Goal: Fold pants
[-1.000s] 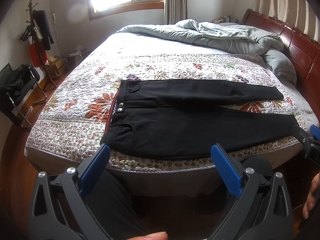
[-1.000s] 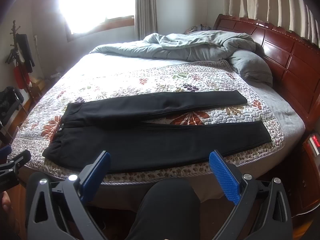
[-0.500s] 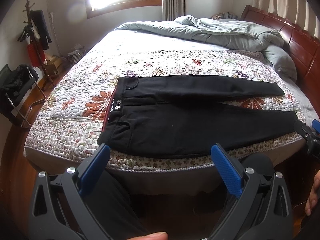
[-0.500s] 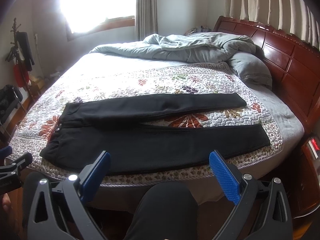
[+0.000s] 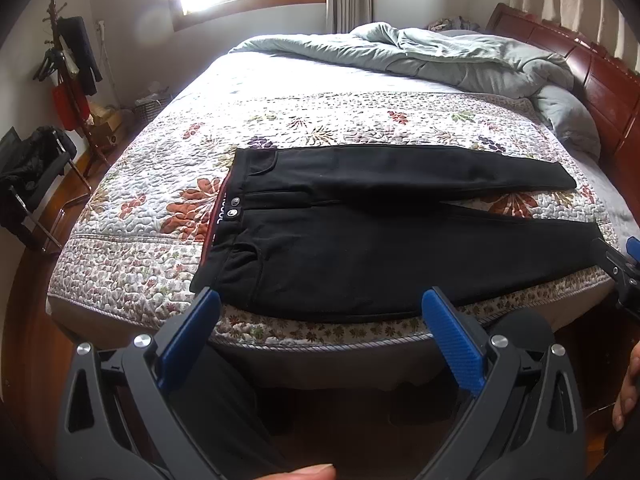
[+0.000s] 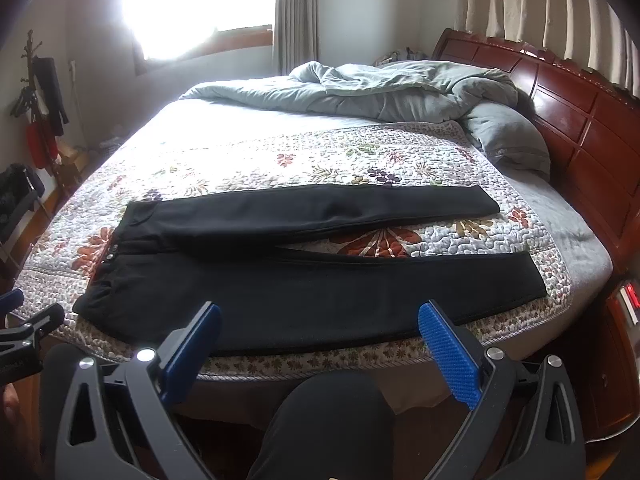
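Black pants (image 5: 360, 240) lie flat on the floral quilt, waistband to the left, the two legs spread apart and pointing right; they also show in the right wrist view (image 6: 304, 276). My left gripper (image 5: 320, 304) is open and empty, held before the bed's near edge, close to the waist and near hip. My right gripper (image 6: 318, 320) is open and empty, held before the near leg. Each gripper shows at the edge of the other's view: the right gripper (image 5: 624, 268) and the left gripper (image 6: 20, 328).
The floral quilt (image 5: 168, 216) covers the bed. A rumpled grey duvet (image 6: 384, 92) and pillow (image 6: 508, 136) lie at the far side by the red wooden headboard (image 6: 576, 120). A coat stand (image 5: 68, 68) and chair (image 5: 32, 184) stand left. My knee (image 6: 332, 420) is below.
Both grippers have moved slightly closer to the bed and pants. Both stay open and empty. The pants have not moved.
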A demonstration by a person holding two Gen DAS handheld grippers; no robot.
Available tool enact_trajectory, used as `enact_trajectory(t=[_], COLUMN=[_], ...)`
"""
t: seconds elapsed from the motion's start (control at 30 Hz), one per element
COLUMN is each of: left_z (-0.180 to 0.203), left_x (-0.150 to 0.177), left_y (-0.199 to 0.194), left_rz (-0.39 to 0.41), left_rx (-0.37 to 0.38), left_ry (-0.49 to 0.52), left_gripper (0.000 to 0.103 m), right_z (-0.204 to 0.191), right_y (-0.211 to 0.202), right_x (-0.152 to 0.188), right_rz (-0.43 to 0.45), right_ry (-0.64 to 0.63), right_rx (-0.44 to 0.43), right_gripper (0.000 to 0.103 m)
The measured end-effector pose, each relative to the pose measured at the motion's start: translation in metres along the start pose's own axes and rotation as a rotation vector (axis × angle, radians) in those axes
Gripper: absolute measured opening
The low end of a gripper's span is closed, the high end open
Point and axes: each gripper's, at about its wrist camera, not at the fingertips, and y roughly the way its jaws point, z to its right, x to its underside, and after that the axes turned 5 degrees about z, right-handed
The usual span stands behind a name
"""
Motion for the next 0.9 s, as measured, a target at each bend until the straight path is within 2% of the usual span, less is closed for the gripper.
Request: enact_trajectory(t=[0.23,0.37,0.47,0.53,0.6,0.67,0.73,0.8,0.9], left_z=[-0.004,-0.005,-0.011,-0.019,-0.030,-0.040,-0.047,-0.062,-0.097], left_x=[-0.005,-0.006,-0.008,-0.011,-0.017,-0.023,-0.031,-0.042,-0.070], left_y=[0.014,0.032,0.051,0.061,0.078,0.093,0.113,0.140,0.186], left_rz=[-0.019,-0.050,-0.091,-0.105,-0.135,-0.129,-0.144,-0.186,-0.245], left_rx=[0.019,0.113,0.179,0.204,0.214,0.226,0.195,0.185,0.209], left_ry=[-0.002,0.045,0.074,0.078,0.087,0.114,0.164,0.184,0.152], left_gripper=[0.100,0.100,0.100,0.100,0.100,0.100,0.100,0.100,0.100], right_z=[-0.007,-0.013,-0.020,-0.024,-0.031,-0.041,-0.047,-0.048,-0.045], right_y=[0.014,0.027,0.046,0.059,0.074,0.098,0.121,0.144,0.198], right_x=[-0.004,-0.008,-0.014,-0.019,-0.025,-0.029,-0.036,-0.051,-0.084], right_rz=[-0.018,-0.028,-0.055,-0.065,-0.052,-0.092,-0.106,-0.110,-0.155], right_ry=[-0.029,-0.064,-0.112,-0.139,-0.199,-0.306,-0.380,-0.434,-0.517], right_rx=[0.001,-0.016,-0.088,-0.177,-0.302,-0.288,-0.272,-0.305,-0.374], right_gripper=[0.099,0.099,0.099,0.099,0.099,0.099,0.099,0.099,0.099])
